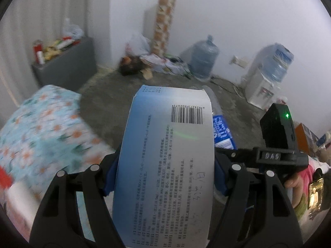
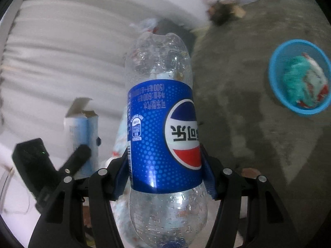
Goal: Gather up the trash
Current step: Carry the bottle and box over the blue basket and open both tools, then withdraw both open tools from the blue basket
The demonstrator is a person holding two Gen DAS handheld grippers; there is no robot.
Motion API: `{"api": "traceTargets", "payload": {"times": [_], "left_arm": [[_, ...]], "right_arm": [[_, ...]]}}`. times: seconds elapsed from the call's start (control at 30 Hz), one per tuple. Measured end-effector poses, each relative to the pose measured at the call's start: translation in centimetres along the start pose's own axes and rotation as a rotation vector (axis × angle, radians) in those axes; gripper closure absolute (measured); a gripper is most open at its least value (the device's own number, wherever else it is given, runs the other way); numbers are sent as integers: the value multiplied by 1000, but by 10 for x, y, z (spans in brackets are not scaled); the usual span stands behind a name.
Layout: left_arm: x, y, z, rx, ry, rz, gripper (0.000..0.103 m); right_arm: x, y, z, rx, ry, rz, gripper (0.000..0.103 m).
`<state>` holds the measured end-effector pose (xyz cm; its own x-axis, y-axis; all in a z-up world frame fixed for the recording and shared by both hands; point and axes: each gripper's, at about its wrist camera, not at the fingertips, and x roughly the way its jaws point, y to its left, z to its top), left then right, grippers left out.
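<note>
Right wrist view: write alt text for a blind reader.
The right claw grips an empty plastic cola bottle with a blue label. A blue basket holding crumpled trash sits on the concrete floor to the right.

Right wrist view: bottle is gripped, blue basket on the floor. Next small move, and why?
Probably carry the right gripper toward the blue basket. Its jaws clamp the empty plastic bottle, and the basket, already holding crumpled trash, sits apart on the floor to the right. The left gripper holds a box too.
</note>
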<state>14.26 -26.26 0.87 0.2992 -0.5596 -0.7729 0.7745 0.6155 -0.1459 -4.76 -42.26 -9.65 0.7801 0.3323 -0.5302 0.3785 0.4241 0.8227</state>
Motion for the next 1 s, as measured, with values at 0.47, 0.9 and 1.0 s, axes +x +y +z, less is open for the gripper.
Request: {"api": "traceTargets", "payload": {"times": [0.47,0.9,1.0], "left_arm": [[235,-89,46,165,376,-145,34],[300,-105,64,115,420,-189,18],[267,-96,70,122,369,-194,18]], "right_arm": [[-11,-173,47,461,-168,-243,43],[5,-258,49,776,-295,-142,25],[-6,-252,37,764,-316,-159,25]]}}
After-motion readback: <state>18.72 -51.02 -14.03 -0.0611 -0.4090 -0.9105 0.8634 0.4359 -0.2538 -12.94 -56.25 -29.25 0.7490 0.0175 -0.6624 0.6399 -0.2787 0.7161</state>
